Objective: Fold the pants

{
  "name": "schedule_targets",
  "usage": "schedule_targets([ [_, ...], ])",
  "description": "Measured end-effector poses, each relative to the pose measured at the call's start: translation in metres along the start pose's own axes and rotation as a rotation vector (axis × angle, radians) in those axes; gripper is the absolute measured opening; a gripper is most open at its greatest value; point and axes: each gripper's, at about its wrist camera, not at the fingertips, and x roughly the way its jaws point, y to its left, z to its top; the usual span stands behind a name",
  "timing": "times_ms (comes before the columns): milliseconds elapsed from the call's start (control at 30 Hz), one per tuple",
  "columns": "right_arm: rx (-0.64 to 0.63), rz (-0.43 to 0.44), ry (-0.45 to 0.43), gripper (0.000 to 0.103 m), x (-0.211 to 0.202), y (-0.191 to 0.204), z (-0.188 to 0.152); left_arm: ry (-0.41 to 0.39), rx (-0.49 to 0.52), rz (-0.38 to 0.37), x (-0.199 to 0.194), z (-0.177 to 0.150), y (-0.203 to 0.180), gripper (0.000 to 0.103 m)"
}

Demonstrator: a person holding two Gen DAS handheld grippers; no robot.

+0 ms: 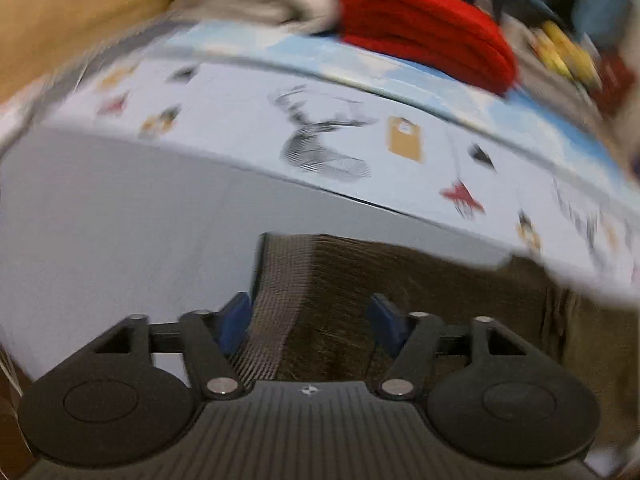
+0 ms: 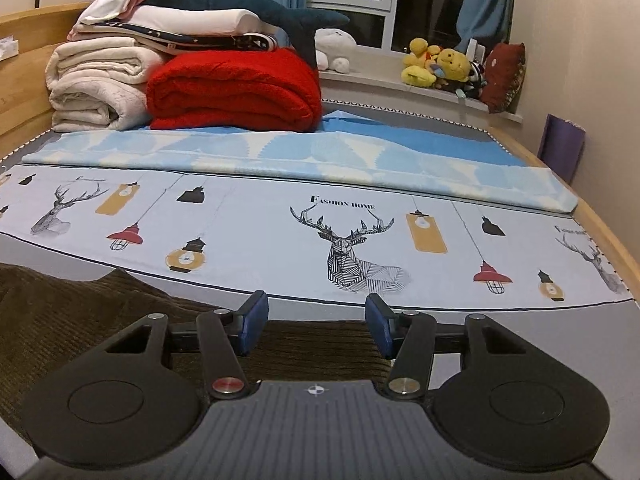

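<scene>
Dark brown corduroy pants (image 1: 420,292) lie flat on the bed sheet (image 1: 120,220), with a ribbed waistband (image 1: 276,304) running between my left fingers. My left gripper (image 1: 310,320) is open and sits low over the waistband end; the left wrist view is blurred. In the right wrist view the pants (image 2: 120,312) spread under and left of my right gripper (image 2: 316,320), which is open and empty, just above the fabric's far edge.
The bed sheet (image 2: 260,232) has deer and lamp prints. A folded light blue blanket (image 2: 320,152) lies across the bed. A red blanket (image 2: 236,88) and white quilts (image 2: 96,80) are stacked at the head. Plush toys (image 2: 436,68) sit on the windowsill.
</scene>
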Motion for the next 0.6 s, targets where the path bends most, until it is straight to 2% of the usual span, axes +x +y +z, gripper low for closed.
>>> schedule_targets([
  [100, -0.005, -0.003, -0.001, 0.056, 0.001, 0.000, 0.000, 0.061, -0.292, -0.007, 0.011, 0.005, 0.049, 0.080],
  [167, -0.013, -0.002, -0.002, 0.056, 0.002, -0.001, 0.000, 0.113, -0.393, -0.013, 0.019, 0.003, 0.068, 0.080],
  [300, -0.023, -0.005, 0.001, 0.056, 0.006, -0.003, 0.001, 0.240, -0.388, -0.056, 0.039, 0.000, 0.068, 0.083],
  [400, -0.012, -0.006, 0.006, 0.056, 0.009, -0.005, 0.002, 0.327, -0.375, -0.049, 0.057, -0.004, 0.065, 0.083],
  [467, -0.008, -0.004, 0.008, 0.056, 0.010, -0.005, 0.002, 0.367, -0.392, -0.033, 0.067, -0.010, 0.067, 0.083],
  [600, -0.025, -0.002, 0.008, 0.056, 0.011, -0.001, 0.001, 0.399, -0.387, -0.031, 0.078, -0.011, 0.067, 0.081],
])
